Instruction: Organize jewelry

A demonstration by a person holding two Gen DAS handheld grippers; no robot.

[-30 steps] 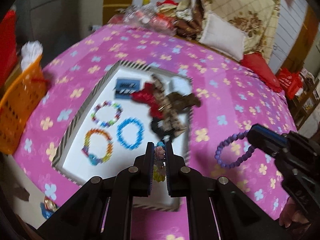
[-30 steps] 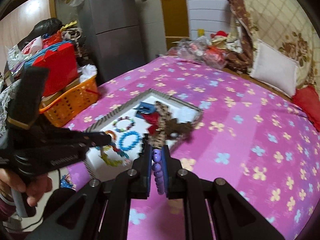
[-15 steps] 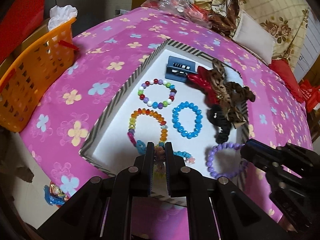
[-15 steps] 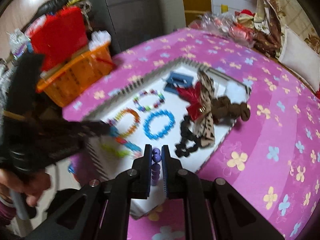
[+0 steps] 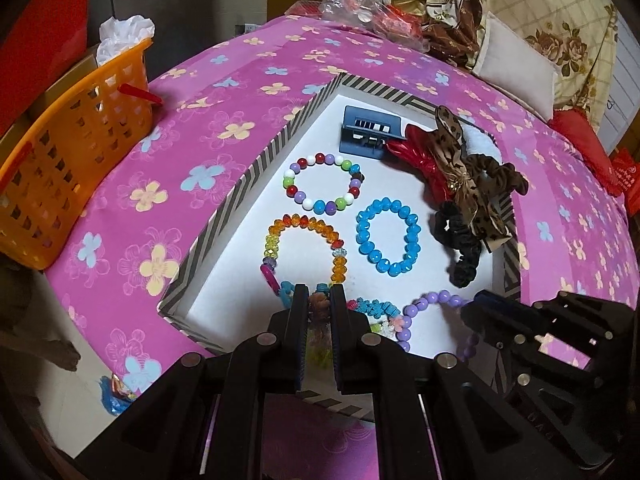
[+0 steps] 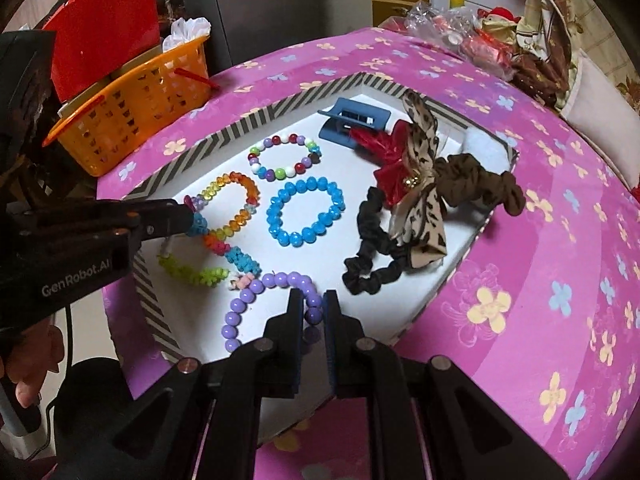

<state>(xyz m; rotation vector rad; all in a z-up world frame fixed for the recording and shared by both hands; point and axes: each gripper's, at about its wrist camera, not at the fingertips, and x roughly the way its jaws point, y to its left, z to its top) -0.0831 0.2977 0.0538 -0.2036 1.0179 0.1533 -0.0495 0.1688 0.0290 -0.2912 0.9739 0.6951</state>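
- The right gripper is clenched on the purple bead bracelet, whose loop lies on the white floor of the striped tray, at the tray's near edge.
- The left gripper is clenched on a multicoloured braided bracelet; its green and blue strands trail across the tray's near-left corner, just beside the purple bracelet.
- Further into the tray, a rainbow crystal bracelet lies touching the braided one, along the tray's left wall.
- A blue bead bracelet sits at the tray's middle, just right of the rainbow one.
- A black scrunchie lies against the tray's right side, partly under a leopard-print bow.
- Beyond the blue one, a mixed-colour bead bracelet lies flat.
- A red bow and a brown scrunchie crowd the tray's far right; the scrunchie hangs over the rim.
- A blue hair clip stands at the tray's far corner.
- The tray rests on a pink flowered bedspread.
- An orange basket stands well left of the tray, off the bed.
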